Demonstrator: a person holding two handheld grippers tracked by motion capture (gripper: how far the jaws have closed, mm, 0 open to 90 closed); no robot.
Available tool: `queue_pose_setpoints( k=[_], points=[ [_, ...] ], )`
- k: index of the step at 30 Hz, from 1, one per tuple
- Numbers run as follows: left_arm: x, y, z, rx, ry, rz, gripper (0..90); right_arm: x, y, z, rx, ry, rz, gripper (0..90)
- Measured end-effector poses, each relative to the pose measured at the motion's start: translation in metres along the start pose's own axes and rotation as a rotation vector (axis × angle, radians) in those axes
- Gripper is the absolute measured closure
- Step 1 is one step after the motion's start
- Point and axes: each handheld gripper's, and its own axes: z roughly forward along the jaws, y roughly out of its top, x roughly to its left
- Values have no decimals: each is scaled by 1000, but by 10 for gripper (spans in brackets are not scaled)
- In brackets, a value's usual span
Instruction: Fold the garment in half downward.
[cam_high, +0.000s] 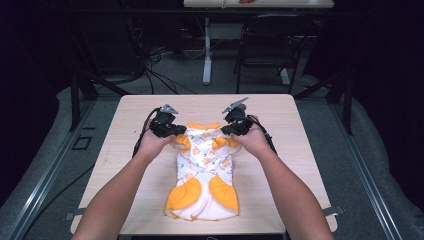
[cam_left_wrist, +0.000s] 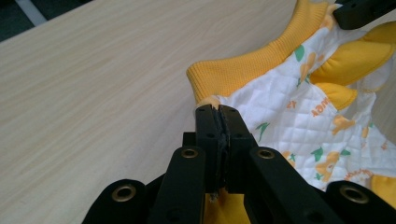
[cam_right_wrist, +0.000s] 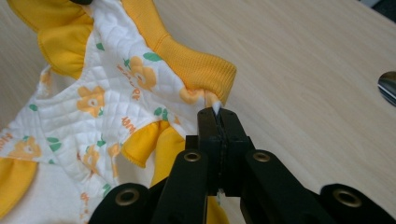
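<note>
Pinching quilted garment (cam_high: 204, 165), ribbed orange collar (cam_left_wrist: 243, 70).

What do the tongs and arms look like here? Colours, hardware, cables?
Both tongs, left and right, are black. Each carries a grey three-cornered plate on top and trails a black cable. In the gripper views each set has two flat black jaws on angular black link arms, with brass-coloured ringed holes at the pivots. The person's forearms are bare, with no sleeves in sight.
</note>
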Motion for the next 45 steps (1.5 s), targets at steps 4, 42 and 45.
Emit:
queue_pose_setpoints(
  k=[4,42,45],
  points=[
    [0,9,-13,-33,21,20,877,3,9,-12,-36,-21,-26,895],
    [-46,-34,-43,-68,-63,204,879,51,-35,-48,-84,-20,-218,893],
    [-49,-41,-44,-64,-71,210,878,57,-39,-50,-94,-3,-213,893]
  ],
)
